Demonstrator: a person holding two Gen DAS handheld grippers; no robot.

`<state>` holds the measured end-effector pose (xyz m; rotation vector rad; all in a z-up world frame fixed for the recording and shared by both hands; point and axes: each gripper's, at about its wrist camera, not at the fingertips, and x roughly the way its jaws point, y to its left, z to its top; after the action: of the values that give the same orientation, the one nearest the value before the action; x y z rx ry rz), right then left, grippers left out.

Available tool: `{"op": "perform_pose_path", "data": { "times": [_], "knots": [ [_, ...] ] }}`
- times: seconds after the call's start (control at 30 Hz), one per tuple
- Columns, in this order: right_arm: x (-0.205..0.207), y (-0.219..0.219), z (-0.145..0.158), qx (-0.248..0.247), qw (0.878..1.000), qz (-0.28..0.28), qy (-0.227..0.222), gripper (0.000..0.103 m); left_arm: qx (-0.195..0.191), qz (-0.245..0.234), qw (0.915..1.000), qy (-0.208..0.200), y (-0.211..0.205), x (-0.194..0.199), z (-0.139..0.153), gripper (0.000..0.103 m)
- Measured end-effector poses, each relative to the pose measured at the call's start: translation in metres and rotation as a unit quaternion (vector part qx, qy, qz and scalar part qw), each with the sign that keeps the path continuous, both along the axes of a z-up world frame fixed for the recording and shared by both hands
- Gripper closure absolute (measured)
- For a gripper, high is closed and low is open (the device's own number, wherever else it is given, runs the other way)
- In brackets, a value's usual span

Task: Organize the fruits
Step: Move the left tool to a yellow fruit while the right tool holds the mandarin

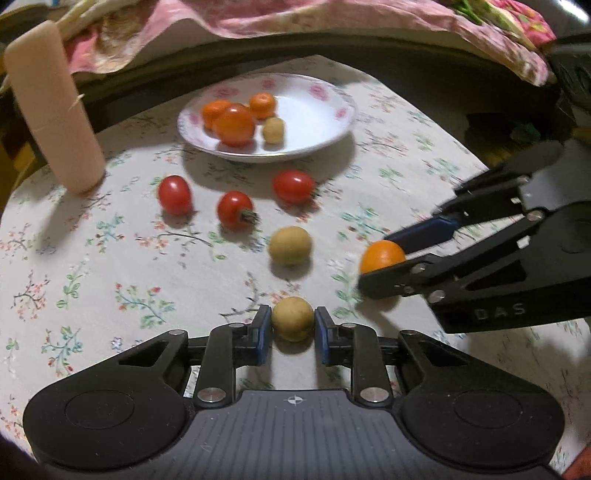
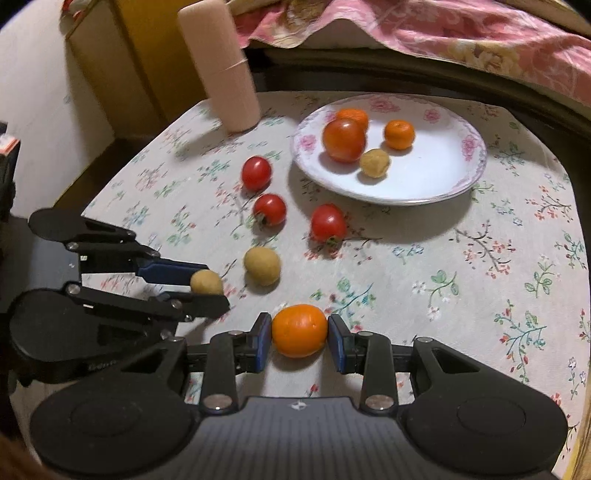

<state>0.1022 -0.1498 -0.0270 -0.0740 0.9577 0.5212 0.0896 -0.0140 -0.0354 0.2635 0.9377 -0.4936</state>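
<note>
Fruits sit partly on a white floral-rimmed plate point(image 1: 325, 122) and partly loose on the desk point(image 1: 110, 266), which has a flowered cloth over it. On the plate: two small oranges point(image 2: 399, 134), one larger orange-red tomato point(image 2: 344, 139), one tan round fruit point(image 2: 374, 163). Loose on the cloth, in front of the plate: three red cherry tomatoes point(image 1: 174, 194) in a rough row, one with a green stem end visible. Nearer the camera than those, a tan fruit on the cloth point(image 1: 290, 245) lies free, touching nothing.

Left tongs point(image 1: 293, 325) are clamped on another tan fruit point(image 1: 292, 318), blue pads pressing on both of its sides, fruit low over the cloth; can't tell if it is lifted or still resting. Right tongs point(image 2: 299, 332) are clamped on an orange fruit point(image 2: 299, 330), pads tight on both sides, also down by the cloth. The two tongs sit close together, side by side, both angled down at the desk, right one just to the right of the left.

Tall pale pink cylinder point(image 1: 51, 110) stands upright at the far left of the desk, well apart from the plate. Pink patterned fabric point(image 2: 443, 33) is bunched up behind the desk.
</note>
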Motion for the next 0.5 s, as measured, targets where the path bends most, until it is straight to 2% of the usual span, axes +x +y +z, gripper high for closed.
{"op": "perform_pose_path", "data": {
  "times": [0.17,0.3,0.43,0.5],
  "knots": [
    [-0.0096,0.0045,0.0006,-0.018,1.000,0.021,-0.015,0.068,0.004,-0.012,0.9999,-0.002,-0.0008,-0.0030,-0.0012,0.067],
    [-0.0086,0.0022,-0.0024,-0.021,1.000,0.020,-0.009,0.068,0.005,-0.019,0.9998,-0.004,-0.0024,-0.0042,-0.0012,0.063],
    [-0.0071,0.0008,-0.0023,-0.017,1.000,0.018,-0.006,0.068,0.009,-0.019,0.9998,-0.006,-0.0031,-0.0047,-0.0017,0.043],
    [-0.0071,0.0009,-0.0020,-0.017,1.000,0.019,-0.005,0.067,0.006,-0.015,0.9999,-0.002,-0.0010,-0.0032,-0.0023,0.041]
  ]
}}
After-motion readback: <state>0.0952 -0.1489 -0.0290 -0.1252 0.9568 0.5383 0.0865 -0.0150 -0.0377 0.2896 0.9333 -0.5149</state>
